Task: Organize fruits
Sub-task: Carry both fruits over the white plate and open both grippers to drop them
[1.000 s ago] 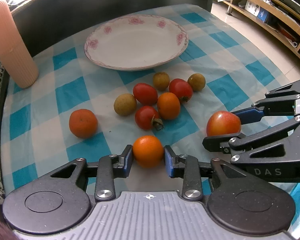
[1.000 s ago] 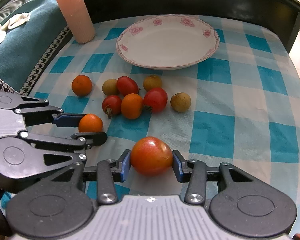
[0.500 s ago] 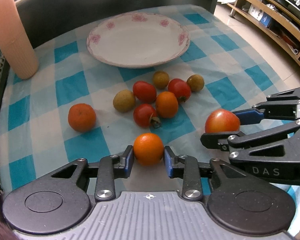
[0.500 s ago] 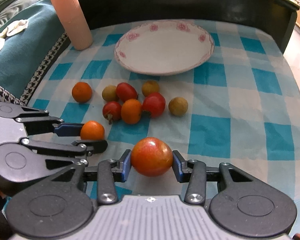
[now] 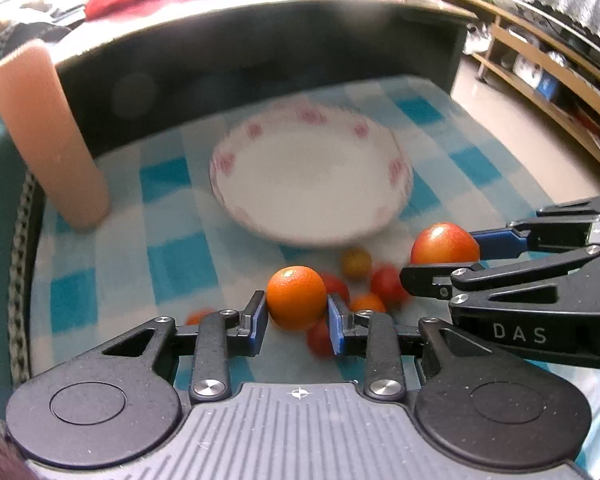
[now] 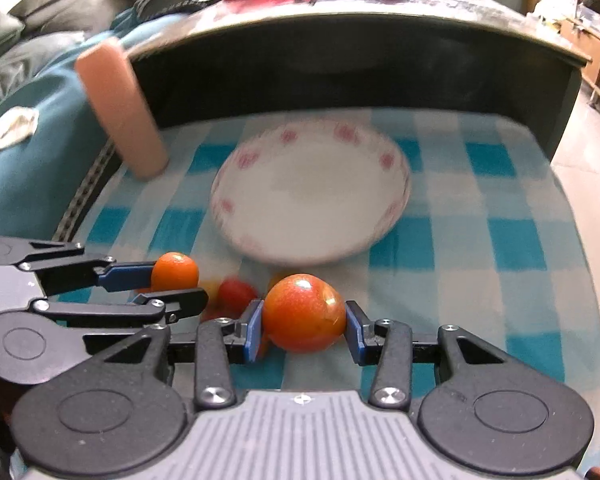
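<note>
While both fruits were sitting on the checked worktop (image 5: 172, 248) a moment ago, they are now riding clear of it: the left tool (image 5: 297, 316) is clamping the orange (image 5: 296, 297), the right tool (image 6: 303, 326) the tomato (image 6: 303, 312), both heading toward the empty plate (image 5: 396, 168), likely for release.

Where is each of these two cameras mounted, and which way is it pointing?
Left wrist view: sits on the left gripper, looking forward along its jaws, shut on a small orange, toward the white plate; the right gripper enters from the right.
Right wrist view: sits on the right gripper, looking along its jaws, shut on a red-orange fruit, toward the same plate; the left gripper enters from the left.
Shared: plate, both held fruits, pink cylinder, checked cloth. No hand is clearly visible.
</note>
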The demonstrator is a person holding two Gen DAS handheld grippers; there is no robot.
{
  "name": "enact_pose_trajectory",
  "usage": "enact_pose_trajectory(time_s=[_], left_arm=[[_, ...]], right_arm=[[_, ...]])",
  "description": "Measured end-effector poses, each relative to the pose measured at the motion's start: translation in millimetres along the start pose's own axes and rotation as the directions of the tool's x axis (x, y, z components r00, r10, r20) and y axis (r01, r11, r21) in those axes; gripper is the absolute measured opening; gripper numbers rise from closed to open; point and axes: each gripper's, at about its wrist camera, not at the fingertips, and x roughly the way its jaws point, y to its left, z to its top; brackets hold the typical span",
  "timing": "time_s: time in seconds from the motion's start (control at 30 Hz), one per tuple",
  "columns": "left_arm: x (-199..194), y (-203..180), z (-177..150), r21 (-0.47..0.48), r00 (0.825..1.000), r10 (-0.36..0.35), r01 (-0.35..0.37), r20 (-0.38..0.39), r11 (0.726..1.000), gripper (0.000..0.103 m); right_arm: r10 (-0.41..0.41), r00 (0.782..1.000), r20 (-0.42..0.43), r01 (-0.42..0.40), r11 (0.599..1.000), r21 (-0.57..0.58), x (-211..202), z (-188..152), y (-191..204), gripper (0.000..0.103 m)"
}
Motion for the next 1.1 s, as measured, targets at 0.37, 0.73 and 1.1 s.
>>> enact_pose_trajectory(time_s=[0.37,0.73,1.1], left_arm=[[32,12,42,-0.018,0.998,0.045,-0.044,0.046,0.999,0.038],[42,12,39,-0.019,0.998,0.063,-0.062,0.031,0.998,0.039],[44,17,41,-0.045,0.997,0.074,-0.072,0.025,0.996,0.048]], right_arm=[[-0.031,0.999,0.028,0.031,0.999,0.017,40,42,-18,0.058],[-0.044,0.998,0.045,0.046,0.998,-0.040,53,43,-18,0.059],[-0.047,0.996,0.073,0.050,0.998,-0.034,50,45,-21,0.065]])
